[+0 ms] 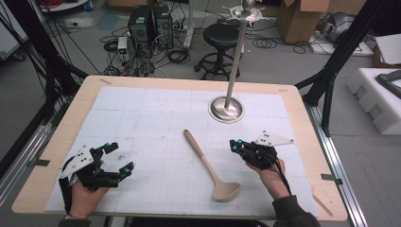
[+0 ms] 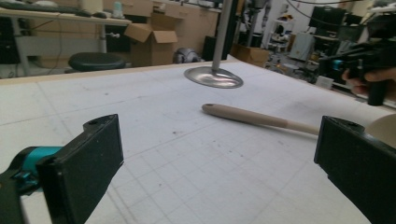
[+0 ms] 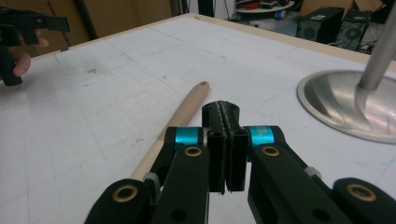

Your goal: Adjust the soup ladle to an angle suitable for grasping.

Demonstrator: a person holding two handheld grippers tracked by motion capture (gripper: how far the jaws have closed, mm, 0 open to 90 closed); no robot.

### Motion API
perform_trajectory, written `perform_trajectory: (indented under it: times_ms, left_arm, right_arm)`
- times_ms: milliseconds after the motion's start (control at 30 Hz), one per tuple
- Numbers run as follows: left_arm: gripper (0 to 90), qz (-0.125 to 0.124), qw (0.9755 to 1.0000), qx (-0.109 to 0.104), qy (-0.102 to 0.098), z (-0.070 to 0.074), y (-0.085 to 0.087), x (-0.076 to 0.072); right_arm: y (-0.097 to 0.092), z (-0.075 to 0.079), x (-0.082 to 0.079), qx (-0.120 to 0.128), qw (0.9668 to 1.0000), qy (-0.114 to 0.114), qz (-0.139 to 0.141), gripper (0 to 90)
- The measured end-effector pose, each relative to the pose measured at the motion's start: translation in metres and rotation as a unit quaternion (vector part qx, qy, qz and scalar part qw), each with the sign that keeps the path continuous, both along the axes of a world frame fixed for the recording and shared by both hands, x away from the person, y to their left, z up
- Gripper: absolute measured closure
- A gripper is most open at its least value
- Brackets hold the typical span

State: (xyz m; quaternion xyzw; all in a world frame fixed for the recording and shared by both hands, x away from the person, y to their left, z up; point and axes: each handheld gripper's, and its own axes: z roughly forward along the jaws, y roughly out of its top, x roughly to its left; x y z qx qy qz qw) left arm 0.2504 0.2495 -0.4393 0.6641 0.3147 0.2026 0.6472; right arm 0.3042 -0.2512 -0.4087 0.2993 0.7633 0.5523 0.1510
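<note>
A beige ladle (image 1: 204,157) lies on the white gridded mat (image 1: 142,118), its handle tip pointing away and its bowl near the front edge. My left gripper (image 1: 122,157) rests at the front left, well clear of the ladle, and is open with nothing between its jaws. In the left gripper view the ladle's handle (image 2: 252,117) lies beyond the two wide-apart jaws of that gripper (image 2: 219,163). My right gripper (image 1: 235,145) hovers just right of the handle, shut and empty. In the right gripper view its pressed-together tips (image 3: 221,112) sit beside the handle (image 3: 182,112).
A tall metal stand with a round base (image 1: 226,109) rises behind the ladle, right of centre. Past the table's far edge are a black stool (image 1: 222,35), computer cases, cables and cardboard boxes. White foam blocks (image 1: 378,94) sit off to the right.
</note>
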Motion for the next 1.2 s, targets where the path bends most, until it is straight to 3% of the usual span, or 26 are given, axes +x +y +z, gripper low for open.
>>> perform_trajectory:
  times_ms: [167,300,600,900,1067,1200]
  left_arm:
    - [1.7,-0.002,1.0,0.001,-0.002,0.0,0.0,0.0]
    - [1.7,-0.001,1.0,-0.001,-0.001,0.0,0.001,0.0]
    - [1.7,-0.005,1.0,-0.003,-0.001,0.001,0.001,-0.001]
    - [1.8,-0.005,1.0,-0.003,0.0,0.001,0.001,-0.001]
    - [1.7,-0.005,1.0,-0.004,0.001,0.001,0.001,-0.001]
    - [1.8,-0.006,1.0,-0.002,0.002,0.0,0.001,-0.001]
  right_arm:
    - [0.011,0.003,0.006,-0.012,0.9999,-0.002,0.003,90.0]
    - [0.024,0.006,0.015,-0.03,0.9993,0.006,0.023,90.0]
    - [0.04,0.005,0.03,-0.049,0.9982,0.018,0.028,90.0]
    - [0.056,0.006,0.049,-0.053,0.9966,0.042,0.047,90.0]
    - [0.065,0.0,0.062,-0.074,0.9939,0.069,0.045,90.0]
    - [0.071,0.0,0.069,-0.078,0.993,0.074,0.05,90.0]
